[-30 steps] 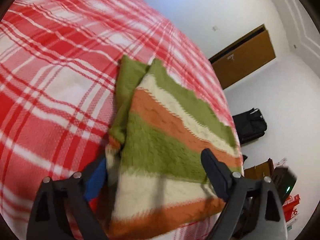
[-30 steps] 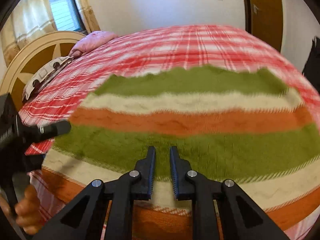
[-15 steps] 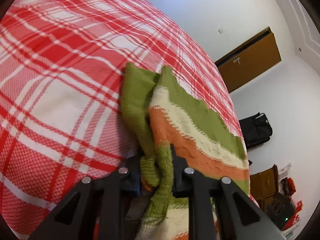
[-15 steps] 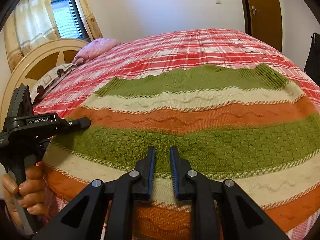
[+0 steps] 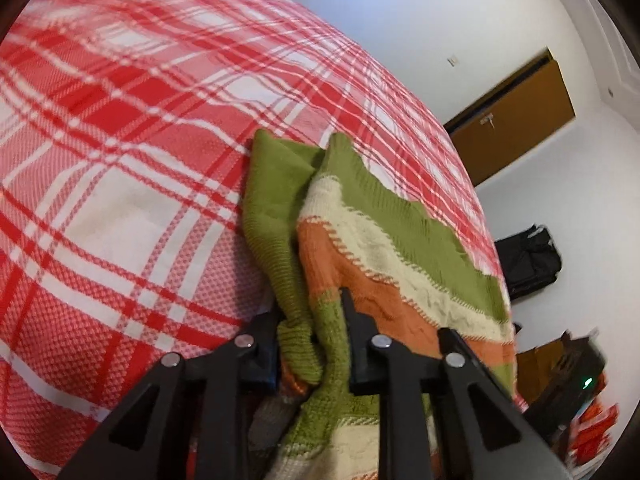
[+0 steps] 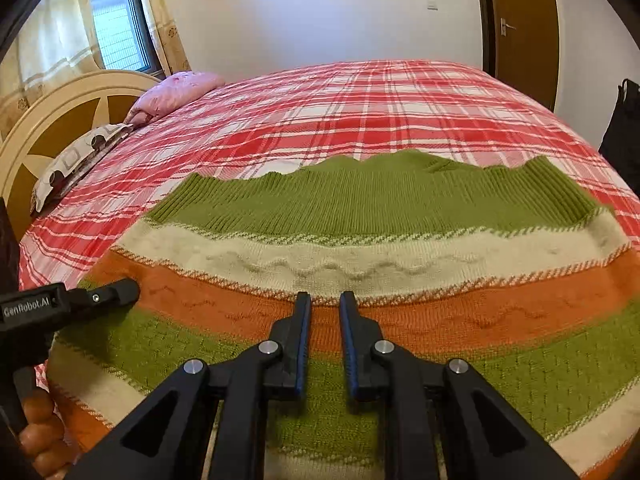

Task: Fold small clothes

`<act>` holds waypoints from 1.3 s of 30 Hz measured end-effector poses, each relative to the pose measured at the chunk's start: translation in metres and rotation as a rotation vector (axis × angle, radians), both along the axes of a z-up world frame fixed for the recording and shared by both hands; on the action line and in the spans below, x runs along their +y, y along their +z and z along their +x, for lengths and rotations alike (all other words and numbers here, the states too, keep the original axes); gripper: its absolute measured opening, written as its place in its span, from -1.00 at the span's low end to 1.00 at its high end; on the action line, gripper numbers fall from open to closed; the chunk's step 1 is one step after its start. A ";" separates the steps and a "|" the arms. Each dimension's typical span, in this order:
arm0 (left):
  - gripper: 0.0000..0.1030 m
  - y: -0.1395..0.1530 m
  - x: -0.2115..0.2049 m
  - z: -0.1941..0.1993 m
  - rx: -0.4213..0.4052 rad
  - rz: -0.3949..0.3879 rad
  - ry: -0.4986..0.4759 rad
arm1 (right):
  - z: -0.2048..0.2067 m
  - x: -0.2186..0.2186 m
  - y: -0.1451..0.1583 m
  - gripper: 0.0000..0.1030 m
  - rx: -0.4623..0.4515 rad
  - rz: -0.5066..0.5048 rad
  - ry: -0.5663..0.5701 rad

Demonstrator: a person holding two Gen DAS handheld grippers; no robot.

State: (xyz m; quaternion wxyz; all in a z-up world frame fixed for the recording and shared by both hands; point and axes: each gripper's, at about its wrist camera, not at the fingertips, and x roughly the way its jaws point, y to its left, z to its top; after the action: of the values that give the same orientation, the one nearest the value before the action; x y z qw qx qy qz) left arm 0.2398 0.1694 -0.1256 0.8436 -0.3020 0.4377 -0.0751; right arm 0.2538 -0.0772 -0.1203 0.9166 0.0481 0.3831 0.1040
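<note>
**Left gripper bunches the sweater's edge; right gripper hovers empty over the stripes**

At the far left of the right wrist view, a cream headboard [image 6: 60, 112] and two pillows [image 6: 176, 92] bound the bed. The red plaid bedspread [image 6: 380, 112] runs wide and bare beyond the garment, up to the white wall, leaving plenty of free surface on that side. A brown door [image 6: 520, 28] stands at the right, with a dark bag [image 6: 624, 132] beside the bed's right edge.

The striped sweater [image 6: 360, 248] lies flat across the near part of the bed, its green ribbed band on the far side and its orange, cream and green stripes running crossways.

The left gripper [image 5: 316, 320] has just been closing, and its fingers now pinch a gathered fold of the sweater's left edge, with a green sleeve [image 5: 272, 200] trailing away from the fold. From the right wrist view it reaches in from the left, a hand [image 6: 40, 436] wrapped round its handle.

The right gripper [image 6: 325, 300] points down at the sweater's middle, jaws nearly together with only a narrow gap, nothing between them.
</note>
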 end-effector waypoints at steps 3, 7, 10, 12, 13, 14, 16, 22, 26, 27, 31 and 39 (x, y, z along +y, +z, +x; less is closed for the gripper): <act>-0.62 0.005 -0.005 -0.001 -0.008 0.045 -0.002 | 0.001 0.000 -0.001 -0.70 0.001 0.000 -0.001; -0.64 0.020 -0.009 -0.004 -0.043 0.049 0.004 | -0.001 0.008 0.000 -0.70 -0.007 -0.055 -0.004; -0.65 0.040 -0.017 -0.005 -0.091 0.063 -0.024 | -0.001 -0.004 0.002 -0.70 0.007 0.018 -0.003; -0.65 0.053 -0.027 -0.005 -0.120 0.079 -0.054 | -0.005 -0.022 0.004 -0.70 0.026 0.142 -0.023; -0.65 0.059 -0.034 -0.005 -0.131 0.086 -0.070 | -0.007 -0.033 0.004 -0.70 0.038 0.208 -0.043; -0.65 0.065 -0.042 -0.005 -0.143 0.094 -0.087 | -0.010 -0.042 0.005 -0.70 0.042 0.256 -0.063; -0.66 0.072 -0.053 -0.006 -0.160 0.107 -0.109 | -0.014 -0.057 0.008 -0.70 0.040 0.306 -0.086; -0.66 0.084 -0.097 -0.009 -0.210 0.187 -0.177 | -0.028 -0.100 0.023 -0.70 0.009 0.468 -0.085; -0.66 0.083 -0.131 -0.008 -0.218 0.236 -0.227 | -0.028 -0.122 0.021 -0.70 0.034 0.544 -0.089; -0.66 0.082 -0.138 -0.008 -0.216 0.240 -0.237 | -0.029 -0.129 0.019 -0.70 0.036 0.570 -0.093; -0.66 0.079 -0.169 -0.013 -0.233 0.289 -0.282 | -0.028 -0.147 0.010 -0.69 0.064 0.692 -0.071; -0.66 0.050 -0.200 -0.021 -0.216 0.353 -0.326 | -0.019 -0.157 0.003 0.59 0.088 0.878 -0.009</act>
State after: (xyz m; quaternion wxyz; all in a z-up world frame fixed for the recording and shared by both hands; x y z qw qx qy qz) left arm 0.2191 -0.0305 -0.0753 0.9018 -0.0656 0.3941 -0.1644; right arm 0.2352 -0.2339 -0.1177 0.7925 0.4389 0.3412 0.2508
